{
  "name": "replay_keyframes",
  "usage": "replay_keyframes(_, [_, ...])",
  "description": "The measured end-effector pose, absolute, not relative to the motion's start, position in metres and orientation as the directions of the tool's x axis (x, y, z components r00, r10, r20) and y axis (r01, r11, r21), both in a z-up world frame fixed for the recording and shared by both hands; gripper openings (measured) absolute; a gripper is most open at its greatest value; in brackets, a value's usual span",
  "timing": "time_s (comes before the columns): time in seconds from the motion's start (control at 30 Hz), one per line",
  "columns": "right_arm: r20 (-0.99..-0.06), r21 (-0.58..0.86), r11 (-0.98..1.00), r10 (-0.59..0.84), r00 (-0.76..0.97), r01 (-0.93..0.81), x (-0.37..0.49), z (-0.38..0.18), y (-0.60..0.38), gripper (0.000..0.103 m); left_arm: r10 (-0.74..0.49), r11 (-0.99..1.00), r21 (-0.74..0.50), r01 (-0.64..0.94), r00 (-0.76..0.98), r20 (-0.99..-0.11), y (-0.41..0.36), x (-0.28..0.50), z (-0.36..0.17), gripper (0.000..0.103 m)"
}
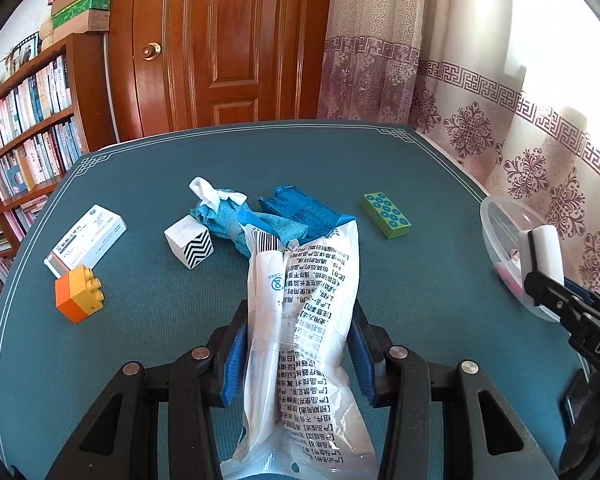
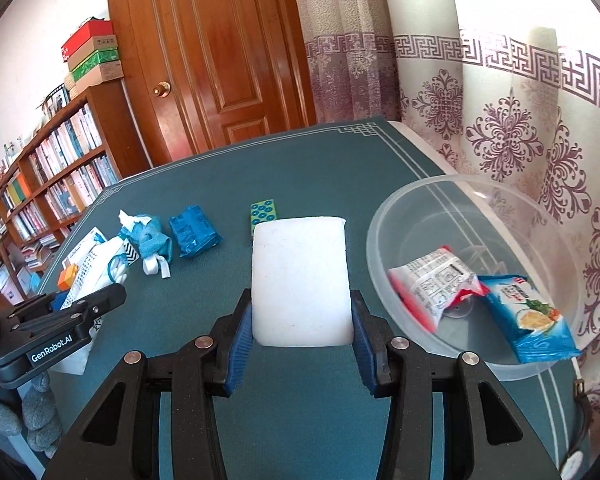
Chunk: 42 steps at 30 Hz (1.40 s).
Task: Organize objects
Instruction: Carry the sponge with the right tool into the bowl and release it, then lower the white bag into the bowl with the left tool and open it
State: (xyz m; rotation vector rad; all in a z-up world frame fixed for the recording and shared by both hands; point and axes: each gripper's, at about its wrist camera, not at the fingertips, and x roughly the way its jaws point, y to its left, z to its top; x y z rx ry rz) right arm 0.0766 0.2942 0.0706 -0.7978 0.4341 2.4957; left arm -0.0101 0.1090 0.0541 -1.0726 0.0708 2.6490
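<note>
The right gripper [image 2: 302,312] is clenching a white sponge [image 2: 299,280] just beside the clear bowl [image 2: 384,216] at the table's right edge, seemingly for dropping in, while the left gripper [image 1: 298,336] is gripping a printed white packet [image 1: 304,320] above open cloth, clear of the clutter.

"GenRobot.AI" stands on the left hand-held gripper [image 2: 100,300]; "DAS" on the right hand-held gripper [image 1: 540,256].

Two snack packets [image 2: 440,284] in one clear bowl [image 2: 384,216], one white sponge [image 2: 300,276], one printed white pouch [image 1: 304,320], one blue packet [image 1: 300,212], one green tile [image 1: 386,216], one orange-yellow brick [image 1: 78,294], one zigzag cube [image 1: 190,246], one white carton [image 1: 86,238], one blue cloth bundle [image 1: 220,216]
</note>
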Motion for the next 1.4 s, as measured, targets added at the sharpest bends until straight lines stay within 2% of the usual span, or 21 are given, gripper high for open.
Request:
replay_keyframes(0.27, [-0.598, 0.158, -0.741, 0.454, -0.66, -0.653, 0.126, 0.074, 0.343, 0.046, 0.274, -0.937, -0.027, -0.349, -0.682, -0.678, 0.144, -0.002, 0.062, 0.047])
replay_keyframes(0.53, [-0.611, 0.169, -0.683, 0.493, -0.619, -0.711, 0.153, 0.068, 0.378, 0.046, 0.327, -0.898, -0.01, -0.44, -0.651, -0.685, 0.191, 0.003, 0.066, 0.047])
replay_keyframes(0.83, [-0.617, 0.177, -0.699, 0.47, -0.631, -0.693, 0.153, 0.062, 0.389, 0.048, 0.377, -0.855, -0.004, -0.519, -0.615, -0.692, 0.234, 0.001, 0.072, 0.047])
replay_keyframes(0.87, [-0.623, 0.18, -0.704, 0.459, -0.633, -0.687, 0.152, 0.061, 0.39, 0.049, 0.384, -0.848, -0.003, -0.53, -0.611, -0.692, 0.24, 0.0, 0.073, 0.047])
replay_keyframes(0.93, [-0.628, 0.191, -0.709, 0.442, -0.64, -0.678, 0.152, 0.059, 0.391, 0.06, 0.4, -0.834, 0.003, -0.551, -0.608, -0.686, 0.252, -0.001, 0.076, 0.047])
replay_keyframes(0.97, [-0.626, 0.191, -0.711, 0.443, -0.642, -0.677, 0.153, 0.059, 0.39, 0.06, 0.408, -0.827, 0.006, -0.562, -0.607, -0.682, 0.258, -0.002, 0.077, 0.047])
replay_keyframes(1.4, [-0.625, 0.205, -0.71, 0.435, -0.648, -0.674, 0.165, 0.055, 0.392, 0.06, 0.503, -0.749, -0.053, -0.661, -0.515, -0.694, 0.326, -0.027, 0.075, 0.048])
